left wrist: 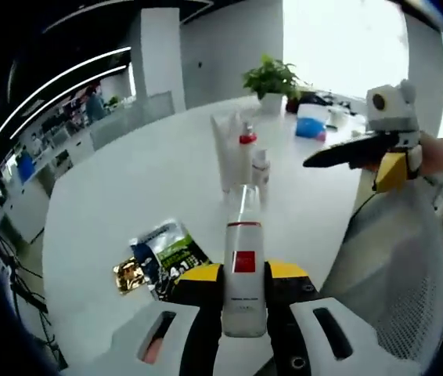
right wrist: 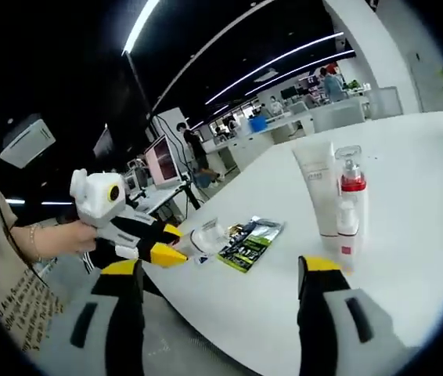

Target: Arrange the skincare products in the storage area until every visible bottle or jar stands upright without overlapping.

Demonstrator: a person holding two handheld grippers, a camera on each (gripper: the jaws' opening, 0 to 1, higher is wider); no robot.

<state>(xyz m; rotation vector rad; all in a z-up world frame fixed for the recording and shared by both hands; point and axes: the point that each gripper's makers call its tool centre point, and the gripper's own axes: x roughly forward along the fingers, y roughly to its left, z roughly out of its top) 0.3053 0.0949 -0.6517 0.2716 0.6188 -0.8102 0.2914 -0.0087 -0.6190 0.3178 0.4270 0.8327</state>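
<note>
While left gripper (left wrist: 244,301) pinches cylindrical clear bottle (left wrist: 244,274) | right gripper (right wrist: 220,294) fingers spread.

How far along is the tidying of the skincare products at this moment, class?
Done: a white tube, a red-collared bottle and a small bottle already stand upright together on the table. In hand: the left claw grips a clear-capped bottle. Left: standing that bottle beside the group; the sachets still lie flat. The right claw is open.

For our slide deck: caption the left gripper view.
Left tongs grip a clear bottle above the white table, facing upright skincare products.
</note>
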